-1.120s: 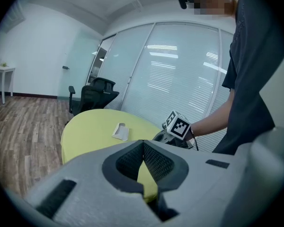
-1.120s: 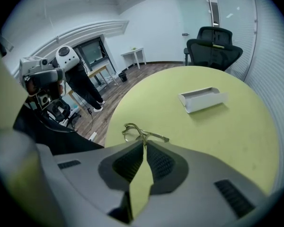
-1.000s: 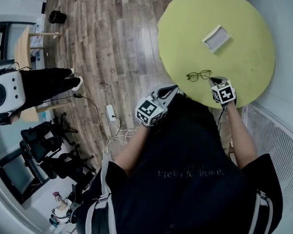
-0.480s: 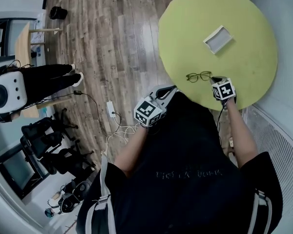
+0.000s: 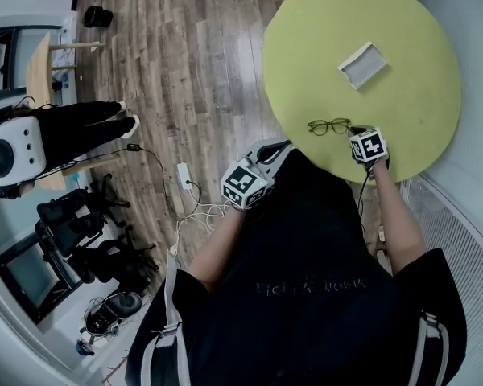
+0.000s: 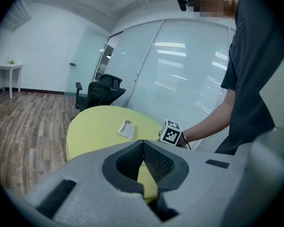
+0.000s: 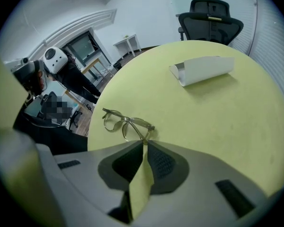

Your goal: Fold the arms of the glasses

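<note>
- Left gripper (image 6: 143,145) – jaws together, nothing between, held off table edge by torso; farther from job.
- Right gripper (image 7: 145,145) nearer – jaws pinched on near temple arm of thin olive-framed glasses (image 7: 125,122).
- Glasses lie on round yellow-green table (image 7: 236,122) just beyond tips, long axis running left from grip.
- White open tray (image 7: 203,69) well beyond.
</note>
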